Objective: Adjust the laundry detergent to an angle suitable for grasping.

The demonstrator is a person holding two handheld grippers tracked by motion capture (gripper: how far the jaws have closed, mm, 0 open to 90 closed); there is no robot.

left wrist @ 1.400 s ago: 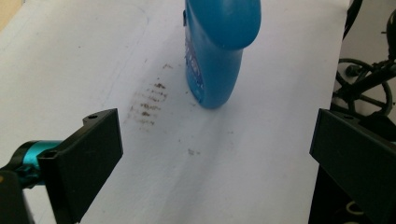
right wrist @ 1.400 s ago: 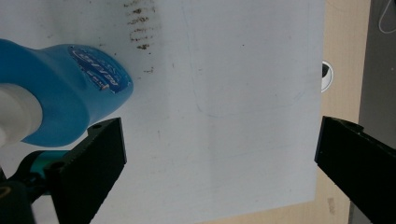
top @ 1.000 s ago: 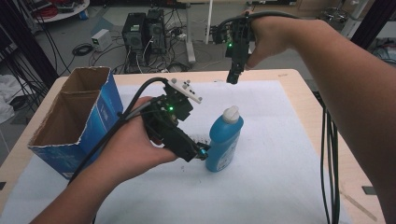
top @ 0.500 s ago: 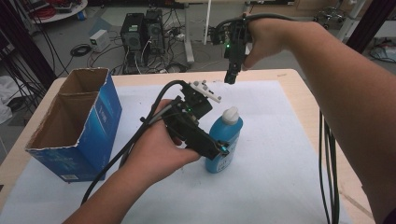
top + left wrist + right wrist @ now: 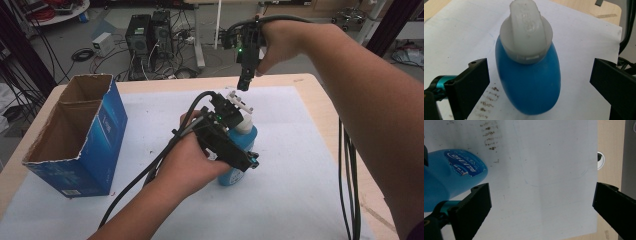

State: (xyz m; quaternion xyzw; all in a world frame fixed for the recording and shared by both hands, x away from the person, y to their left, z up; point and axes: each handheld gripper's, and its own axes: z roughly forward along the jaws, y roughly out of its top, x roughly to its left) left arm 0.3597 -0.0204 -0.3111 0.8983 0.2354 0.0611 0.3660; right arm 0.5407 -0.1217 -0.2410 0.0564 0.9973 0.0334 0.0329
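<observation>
A blue bottle [image 5: 248,138] with a white cap [image 5: 526,30] stands upright on the white mat [image 5: 300,165] near the table's middle. My left gripper [image 5: 247,160] comes down over it from the near left, held in a hand. In the left gripper view the left gripper [image 5: 541,87] is open, its jaws on either side of the bottle [image 5: 530,82] without touching it. My right gripper [image 5: 243,85] hangs in the air above the mat's far edge, pointing down. It is open [image 5: 544,207] over bare mat, with the bottle [image 5: 449,180] off to its left.
An open-topped blue cardboard box [image 5: 75,135] stands at the table's left. Black cables [image 5: 350,175] hang along the right edge under the right forearm. Brown specks [image 5: 486,100] mark the mat beside the bottle. Computers and cords lie on the floor beyond the table.
My left gripper has moved right and forward, so its open jaws now straddle the bottle instead of sitting beside it. The right gripper has hardly moved.
</observation>
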